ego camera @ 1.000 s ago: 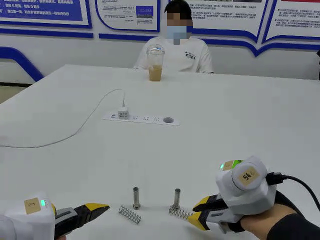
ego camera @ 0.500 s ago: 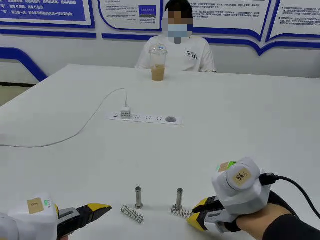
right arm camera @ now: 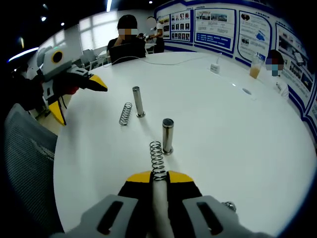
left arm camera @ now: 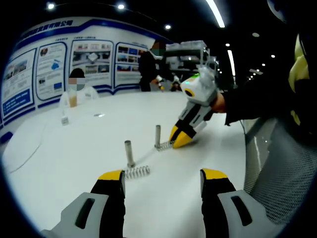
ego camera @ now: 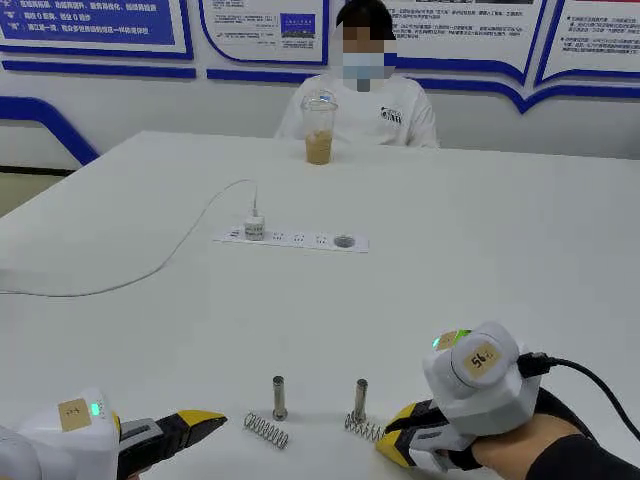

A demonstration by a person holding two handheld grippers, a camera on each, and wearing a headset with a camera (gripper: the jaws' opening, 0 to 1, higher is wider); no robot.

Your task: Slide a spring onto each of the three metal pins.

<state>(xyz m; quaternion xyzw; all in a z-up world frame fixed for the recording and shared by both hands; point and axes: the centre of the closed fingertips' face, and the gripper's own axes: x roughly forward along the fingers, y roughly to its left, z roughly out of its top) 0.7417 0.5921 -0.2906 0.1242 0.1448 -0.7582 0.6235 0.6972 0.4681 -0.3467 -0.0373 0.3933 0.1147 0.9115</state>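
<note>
Over the last second the right tool [ego camera: 392,447] has dropped a little lower toward the desk [ego camera: 500,260] and rolled slightly, while the pins, the springs and the left tool [ego camera: 218,421] keep their places; the slight shift of the whole head view comes from the camera. At the far left, the left tool hovers low over the near part of the desk with its yellow-tipped jaws apart and nothing between them. Its tips point at the left spring [ego camera: 266,431] and stay clear of it. There are two springs and two pins. The left spring lies flat just in front of the foot of the left pin [ego camera: 279,397], which stands upright. Further right the right spring [ego camera: 363,428] also lies flat, its far end just beside the foot of the upright right pin [ego camera: 360,399]. Its near end is pinched between the closed jaws of the right tool, as the right gripper view shows. Beyond the pins the desk is bare and wide up to a power strip [ego camera: 290,240] with one charger [ego camera: 255,228] plugged in and a cable [ego camera: 150,270] trailing off left. Further back one cup [ego camera: 319,130] stands before a seated person [ego camera: 365,105]. In the right gripper view the desk's rounded near edge runs close behind the tools, with a mesh chair [right arm camera: 25,163] beside it.
</note>
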